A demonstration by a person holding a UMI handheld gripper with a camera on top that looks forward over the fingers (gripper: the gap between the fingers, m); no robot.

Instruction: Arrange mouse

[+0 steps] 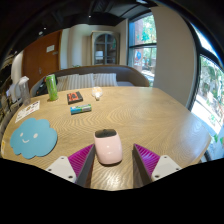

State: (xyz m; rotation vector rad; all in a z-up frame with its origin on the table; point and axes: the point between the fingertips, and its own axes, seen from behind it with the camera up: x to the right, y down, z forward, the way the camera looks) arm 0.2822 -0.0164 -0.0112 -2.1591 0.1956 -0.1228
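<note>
- The gripper (pixel 108 160) was spread wide, with its two magenta pads (pixel 81 160) angled inward at either side of a mouse (pixel 108 147).
- The mouse sat on the worktop (pixel 150 115) between the fingers, with a visible gap on each side, so neither pad pressed on it. It looked pale pink, smooth and rounded, with a darker band across its far end.
- The worktop was a round wooden surface with a light, warm grain, and the stretch just beyond the mouse lay open toward the middle.
- To the near left lay a flat blue cloud-shaped mat (pixel 34 137) with a scalloped outline.
- Farther off on the left were a small teal flat item (pixel 81 109), a dark book-like object (pixel 74 97) and an upright green cylinder (pixel 51 86).
- A sheet of white paper (pixel 27 110) rested at the left rim; it bore print too small to read.
- A small white object (pixel 98 94) stood near the far middle of the worktop; its kind could not be told.
- Beyond the far edge ran a grey padded bench or sofa back (pixel 95 75).
- Behind that stood a wooden door (pixel 43 52) on the left and a tall cabinet (pixel 105 46) farther back.
- Large windows (pixel 143 45) on the right showed green foliage outside.
</note>
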